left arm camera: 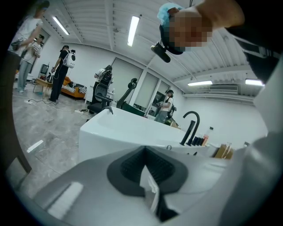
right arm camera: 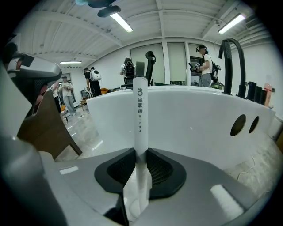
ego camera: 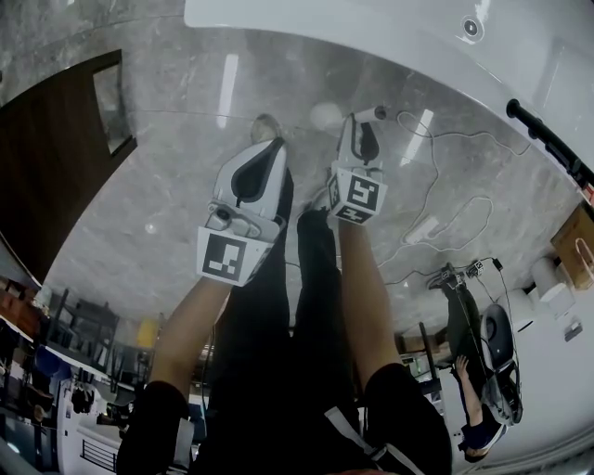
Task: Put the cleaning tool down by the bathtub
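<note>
In the right gripper view, the cleaning tool's white handle (right arm camera: 140, 114), with print along it, stands straight up between the ribbed pads. My right gripper (right arm camera: 140, 165) is shut on it, and the tool's head is hidden. The head view shows the handle's end (ego camera: 373, 114) poking past my right gripper (ego camera: 357, 125), close to the white bathtub (ego camera: 371, 28). The tub wall (right arm camera: 199, 128) fills the view right behind the handle. My left gripper (ego camera: 272, 150) hangs beside the right one over the grey floor. Its jaws (left arm camera: 146, 170) are together with nothing between them.
A dark wooden door panel (ego camera: 56, 158) stands at the left. White cables and a power strip (ego camera: 422, 229) trail over the marble floor at the right. A black faucet (ego camera: 543, 134) rises by the tub. A person (ego camera: 478, 408) sits low at the right, and others stand far off.
</note>
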A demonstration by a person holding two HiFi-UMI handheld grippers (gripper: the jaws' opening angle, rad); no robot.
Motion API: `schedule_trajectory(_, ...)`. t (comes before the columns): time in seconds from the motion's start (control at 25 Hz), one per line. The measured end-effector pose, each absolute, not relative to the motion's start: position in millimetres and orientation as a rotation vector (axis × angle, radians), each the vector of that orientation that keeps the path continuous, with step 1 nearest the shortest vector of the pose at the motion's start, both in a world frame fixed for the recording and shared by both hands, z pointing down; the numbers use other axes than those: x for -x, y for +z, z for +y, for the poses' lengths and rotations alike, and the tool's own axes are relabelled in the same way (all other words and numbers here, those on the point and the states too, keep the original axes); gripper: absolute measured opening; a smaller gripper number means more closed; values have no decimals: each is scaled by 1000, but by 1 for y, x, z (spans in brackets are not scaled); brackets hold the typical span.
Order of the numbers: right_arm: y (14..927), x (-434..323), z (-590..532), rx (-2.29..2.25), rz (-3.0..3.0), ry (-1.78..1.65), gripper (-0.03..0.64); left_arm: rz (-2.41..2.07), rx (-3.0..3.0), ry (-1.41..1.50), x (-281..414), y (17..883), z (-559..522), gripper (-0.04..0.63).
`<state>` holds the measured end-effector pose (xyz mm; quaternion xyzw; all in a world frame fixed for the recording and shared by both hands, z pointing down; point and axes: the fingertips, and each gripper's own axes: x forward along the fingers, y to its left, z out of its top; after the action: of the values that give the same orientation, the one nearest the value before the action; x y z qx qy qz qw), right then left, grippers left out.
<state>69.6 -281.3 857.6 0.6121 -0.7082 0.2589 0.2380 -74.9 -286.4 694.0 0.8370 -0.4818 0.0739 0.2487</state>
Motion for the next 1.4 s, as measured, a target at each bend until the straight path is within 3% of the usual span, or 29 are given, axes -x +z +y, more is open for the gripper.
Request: schedule_trajectory(1.4, 983, -51, -311, -1656, -1845, 796, 83, -1278, -2248, 235, 98, 765, -304, 8)
